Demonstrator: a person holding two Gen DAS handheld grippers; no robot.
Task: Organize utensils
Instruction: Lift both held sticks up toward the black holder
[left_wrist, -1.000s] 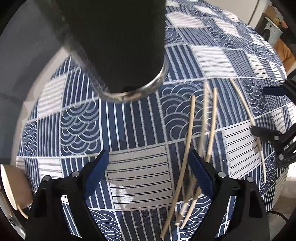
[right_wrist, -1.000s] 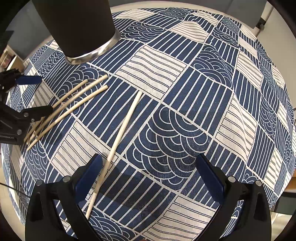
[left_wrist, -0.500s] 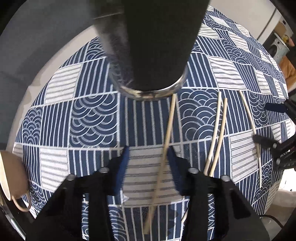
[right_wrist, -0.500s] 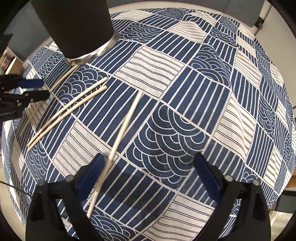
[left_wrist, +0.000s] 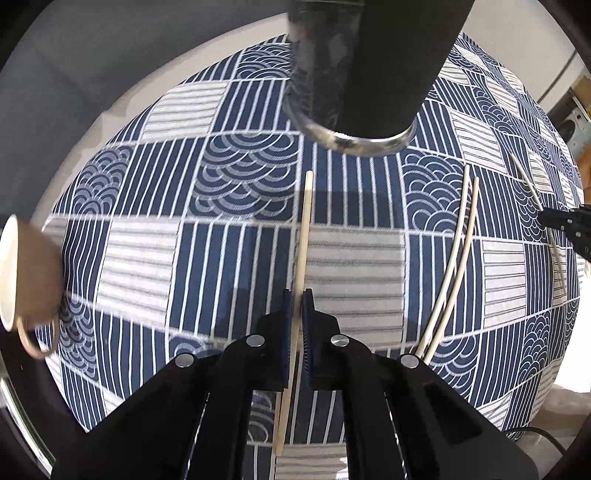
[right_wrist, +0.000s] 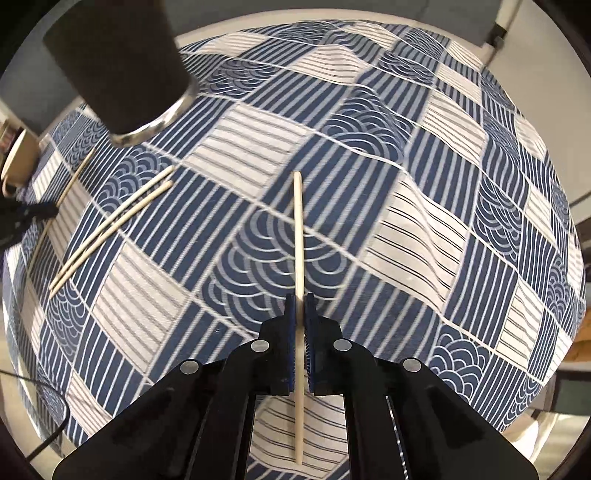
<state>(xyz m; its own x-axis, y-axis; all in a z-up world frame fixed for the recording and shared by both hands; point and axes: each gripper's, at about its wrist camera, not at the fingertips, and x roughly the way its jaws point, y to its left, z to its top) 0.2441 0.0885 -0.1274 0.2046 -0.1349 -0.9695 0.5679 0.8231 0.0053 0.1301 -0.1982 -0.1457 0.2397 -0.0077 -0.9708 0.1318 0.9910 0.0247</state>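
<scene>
My left gripper (left_wrist: 297, 295) is shut on a pale wooden chopstick (left_wrist: 304, 229) whose tip points at the black utensil holder (left_wrist: 369, 66) with a metal base rim. My right gripper (right_wrist: 300, 299) is shut on another chopstick (right_wrist: 298, 229) that points away over the cloth. Two more chopsticks (left_wrist: 454, 266) lie side by side on the blue patterned tablecloth (left_wrist: 229, 251), to the right in the left wrist view and to the left in the right wrist view (right_wrist: 114, 225). The holder (right_wrist: 114, 62) stands at upper left in the right wrist view.
A beige mug (left_wrist: 26, 273) sits at the table's left edge; it also shows in the right wrist view (right_wrist: 18, 158). The other gripper's black fingers (left_wrist: 565, 225) show at the right edge of the left wrist view. The round table's rim curves behind the holder.
Both grippers went from wide open to shut, each on a chopstick. The left gripper swung left toward the holder; the right one turned over its chopstick.
</scene>
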